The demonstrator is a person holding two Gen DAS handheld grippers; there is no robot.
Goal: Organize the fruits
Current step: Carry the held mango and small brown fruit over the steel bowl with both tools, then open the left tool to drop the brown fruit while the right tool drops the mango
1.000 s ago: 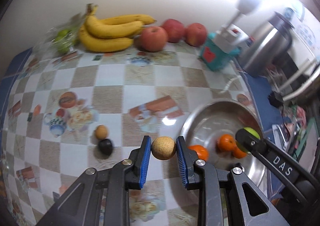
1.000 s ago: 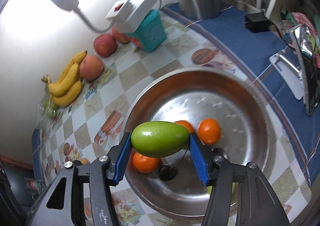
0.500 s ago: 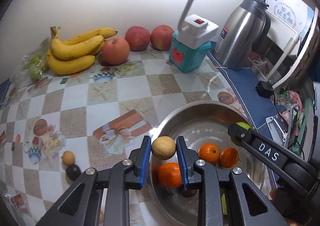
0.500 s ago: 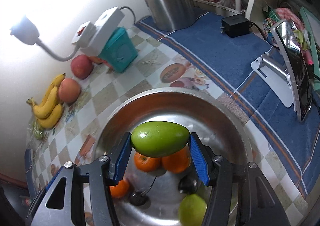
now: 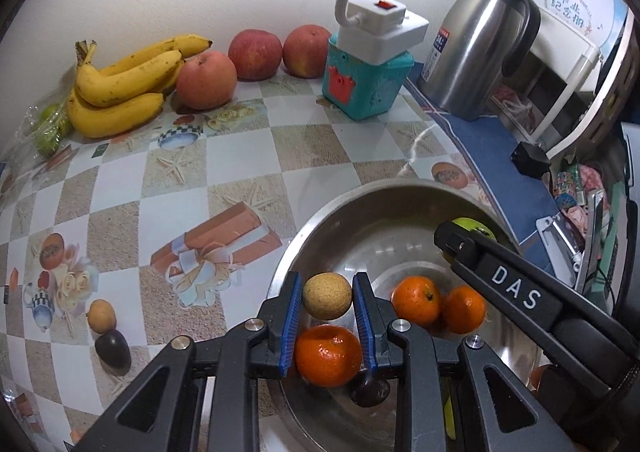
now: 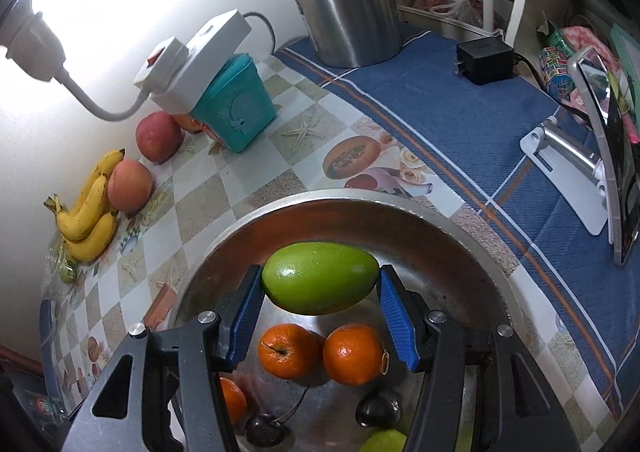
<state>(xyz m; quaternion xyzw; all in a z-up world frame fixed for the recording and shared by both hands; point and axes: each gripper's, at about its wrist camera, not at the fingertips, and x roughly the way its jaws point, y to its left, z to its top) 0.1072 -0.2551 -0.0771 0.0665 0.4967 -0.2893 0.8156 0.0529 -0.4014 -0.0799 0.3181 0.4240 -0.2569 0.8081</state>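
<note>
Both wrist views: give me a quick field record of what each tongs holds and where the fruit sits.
left tongs: shut on small tan fruit, over the bowl's near edge
right tongs: shut on green mango, above the bowl
steel bowl: three oranges, dark fruits, a green fruit at the bottom
table, loose: brown fruit touching a dark fruit
back wall: bananas, three apples
</note>
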